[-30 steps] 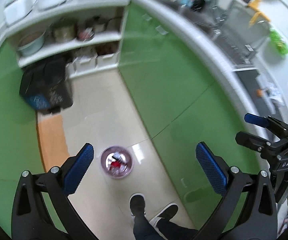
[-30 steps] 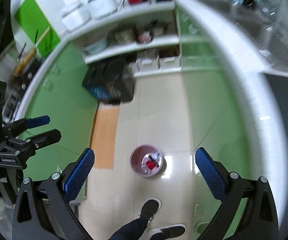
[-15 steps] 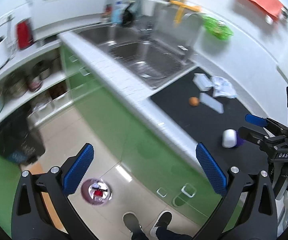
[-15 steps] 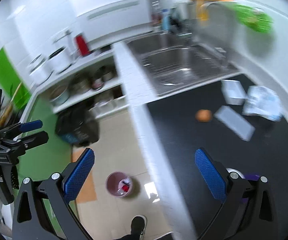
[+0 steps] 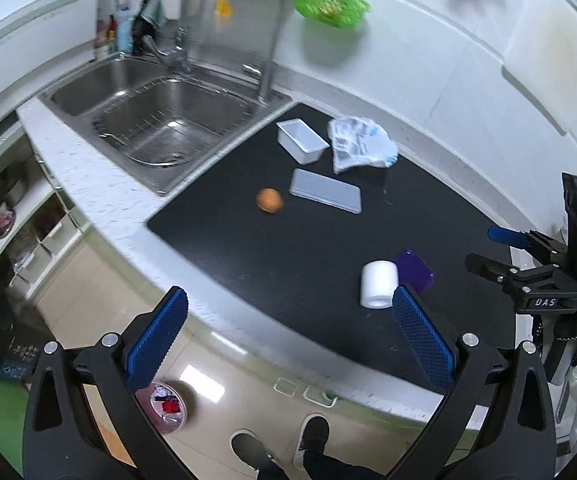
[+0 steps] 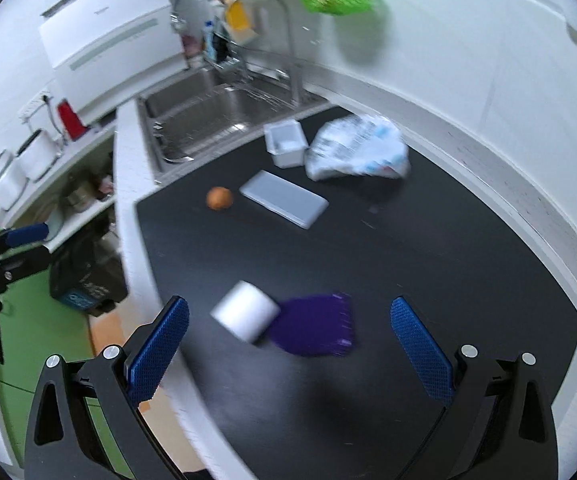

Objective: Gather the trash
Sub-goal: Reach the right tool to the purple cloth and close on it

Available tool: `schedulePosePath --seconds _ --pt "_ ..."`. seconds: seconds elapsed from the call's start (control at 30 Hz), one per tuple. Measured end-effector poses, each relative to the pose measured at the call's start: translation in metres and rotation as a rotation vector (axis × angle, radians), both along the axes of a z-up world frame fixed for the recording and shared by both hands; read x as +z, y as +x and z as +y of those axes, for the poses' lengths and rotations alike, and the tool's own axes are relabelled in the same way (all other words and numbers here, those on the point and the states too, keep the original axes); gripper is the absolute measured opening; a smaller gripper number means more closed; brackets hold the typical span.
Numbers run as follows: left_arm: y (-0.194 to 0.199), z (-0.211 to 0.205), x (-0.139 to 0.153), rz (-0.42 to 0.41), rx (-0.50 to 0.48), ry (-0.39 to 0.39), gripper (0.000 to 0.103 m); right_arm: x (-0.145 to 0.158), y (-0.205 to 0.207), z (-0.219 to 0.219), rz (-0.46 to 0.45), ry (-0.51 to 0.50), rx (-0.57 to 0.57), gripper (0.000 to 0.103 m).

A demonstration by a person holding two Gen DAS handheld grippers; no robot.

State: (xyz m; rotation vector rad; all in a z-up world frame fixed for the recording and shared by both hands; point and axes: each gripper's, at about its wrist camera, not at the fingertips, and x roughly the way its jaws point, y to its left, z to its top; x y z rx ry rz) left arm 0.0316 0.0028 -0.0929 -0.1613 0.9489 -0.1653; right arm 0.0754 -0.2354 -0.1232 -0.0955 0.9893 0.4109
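Both claws gape empty; the crumpled white-and-blue plastic bag (image 6: 358,148) at one o'clock looks light, soft, slippery, so pinch a raised fold

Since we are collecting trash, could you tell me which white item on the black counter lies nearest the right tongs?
The white roll, on its side against the purple mat; the tub, lid and bag lie farther back.

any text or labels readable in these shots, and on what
"DAS": white letters on the black body of the right claw, seen in the left wrist view.
Crumpled plastic bag: blue print, too blurred to read.
White appliance: small mark, unreadable.
Black bin: blue label, unreadable.
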Motion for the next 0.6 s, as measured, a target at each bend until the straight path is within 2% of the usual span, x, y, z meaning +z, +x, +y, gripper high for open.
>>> schedulePosePath --seconds 0.27,0.5,0.57,0.6 --pt "0.027 -0.04 -0.024 0.064 -0.025 0.008 0.1 -0.052 0.02 -0.008 0.098 -0.087 0.08 0.097" --pt "0.032 -0.048 -0.037 0.096 -0.005 0.014 0.1 -0.089 0.033 -0.001 0.16 -0.119 0.17 0.096" --pt "0.032 -0.047 -0.04 0.102 0.008 0.013 0.1 -0.093 0.034 0.001 0.162 -0.122 0.194 0.09" --pt "0.032 -0.047 -0.041 0.104 0.013 0.012 0.1 -0.095 0.035 0.002 0.167 -0.126 0.202 0.079"
